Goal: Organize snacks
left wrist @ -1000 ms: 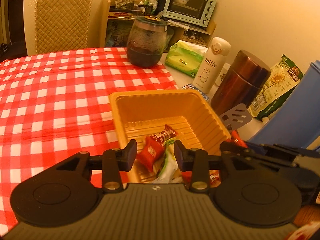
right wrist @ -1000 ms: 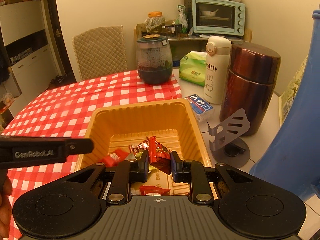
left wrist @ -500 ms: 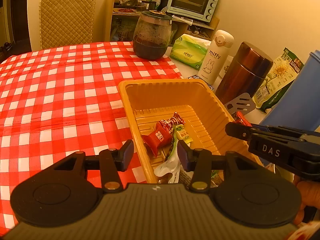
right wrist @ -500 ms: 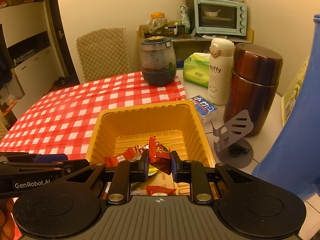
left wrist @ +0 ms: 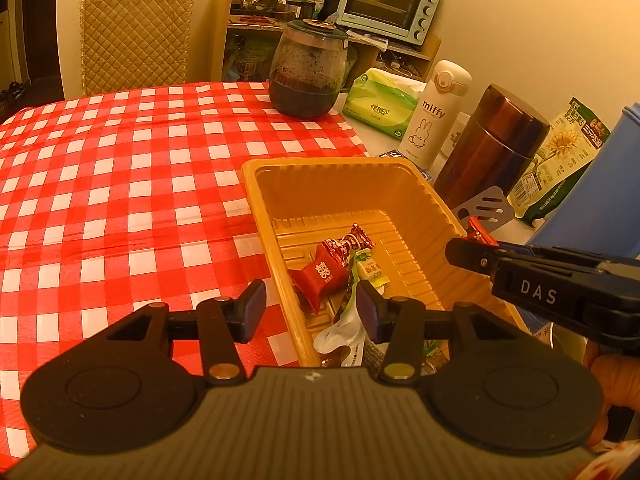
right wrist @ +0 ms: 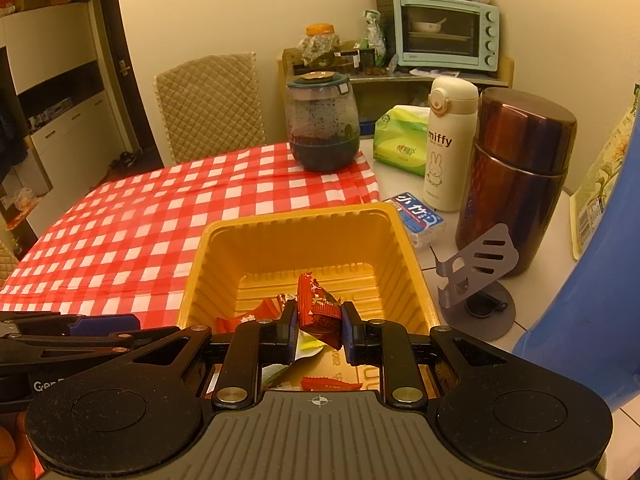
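The right gripper [right wrist: 319, 326] hangs over the near end of the yellow tray [right wrist: 404, 240], its fingers [right wrist: 287, 330] pinched on a red snack packet [right wrist: 316, 308] that stands upright between the pads, clear of the tray floor. From the left wrist view the same packet [left wrist: 478, 234] pokes out at the tip of the right gripper [left wrist: 466, 254] above the tray's right wall.

The left gripper [left wrist: 310, 308] sits low at the tray's near left corner; its fingers [left wrist: 252, 310] stand at a moderate gap and have just been opening, with nothing pressed between them. One finger is over the red-and-white checked cloth [left wrist: 120, 184], the other over the tray [left wrist: 256, 200].

On the tray floor lie a red candy with white characters [left wrist: 322, 274], a dark red twisted wrapper [left wrist: 352, 242], a pale yellow-green sachet [left wrist: 370, 270] and a white wrapper [left wrist: 342, 332] near the front wall.

The tray rests on the surface where the cloth's right edge ends. Beyond it, toward the far right corner, stand a dark glass jar [right wrist: 322, 124], a green tissue pack [right wrist: 402, 140], a white miffy bottle [right wrist: 448, 144] and a brown metal flask [right wrist: 516, 180], with a grey stand [right wrist: 476, 276] just in front of the flask. A blue container [right wrist: 592, 300] fills the right edge.
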The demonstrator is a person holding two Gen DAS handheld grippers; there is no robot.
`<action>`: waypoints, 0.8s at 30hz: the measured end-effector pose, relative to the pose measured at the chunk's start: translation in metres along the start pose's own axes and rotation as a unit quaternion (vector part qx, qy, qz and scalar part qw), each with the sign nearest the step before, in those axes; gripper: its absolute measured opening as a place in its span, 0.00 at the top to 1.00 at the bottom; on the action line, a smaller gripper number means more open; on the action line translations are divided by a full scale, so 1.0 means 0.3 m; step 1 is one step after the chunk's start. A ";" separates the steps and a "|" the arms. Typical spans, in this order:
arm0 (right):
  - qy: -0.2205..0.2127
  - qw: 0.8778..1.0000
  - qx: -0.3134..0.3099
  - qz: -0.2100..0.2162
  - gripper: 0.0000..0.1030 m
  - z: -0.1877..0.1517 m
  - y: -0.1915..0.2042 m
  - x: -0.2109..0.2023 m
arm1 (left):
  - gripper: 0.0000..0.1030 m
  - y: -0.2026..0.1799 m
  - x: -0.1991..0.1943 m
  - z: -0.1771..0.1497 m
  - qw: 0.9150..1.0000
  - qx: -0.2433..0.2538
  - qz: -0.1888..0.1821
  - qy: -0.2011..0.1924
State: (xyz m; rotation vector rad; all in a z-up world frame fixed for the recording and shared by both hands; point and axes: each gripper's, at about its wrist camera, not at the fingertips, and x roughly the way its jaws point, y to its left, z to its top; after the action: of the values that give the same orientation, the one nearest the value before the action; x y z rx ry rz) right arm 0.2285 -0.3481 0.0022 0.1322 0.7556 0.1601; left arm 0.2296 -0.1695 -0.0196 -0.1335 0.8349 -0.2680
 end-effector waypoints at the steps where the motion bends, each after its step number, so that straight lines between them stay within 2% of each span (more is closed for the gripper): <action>1: 0.000 1.000 0.000 0.000 0.78 0.001 0.001 0.002 | 0.55 0.002 0.001 -0.001 1.000 0.000 0.001 0.000; 3: 0.000 1.000 -0.002 0.005 0.78 0.004 0.005 0.009 | 0.53 0.007 0.001 -0.003 1.000 -0.003 0.000 -0.001; 6: -0.007 0.999 0.012 0.039 0.77 0.006 0.000 0.020 | 0.41 0.016 -0.006 -0.008 1.000 -0.009 -0.005 -0.009; 9: -0.014 0.998 0.047 0.044 0.45 0.005 -0.030 0.019 | 0.34 0.018 -0.011 -0.013 1.000 -0.005 -0.001 -0.011; 20: -0.018 0.998 0.065 0.015 0.44 0.001 -0.065 -0.048 | 0.13 0.031 -0.045 -0.046 1.000 -0.004 0.018 -0.017; 24: -0.014 0.998 0.062 0.010 0.39 -0.004 -0.054 -0.079 | 0.06 0.031 -0.074 -0.053 1.000 -0.005 0.021 -0.021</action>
State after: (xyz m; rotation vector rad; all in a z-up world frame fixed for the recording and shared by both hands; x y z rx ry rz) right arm 0.2122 -0.3686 0.0144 0.2584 0.7363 0.1299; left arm 0.2052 -0.1545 -0.0166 -0.1305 0.7964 -0.2204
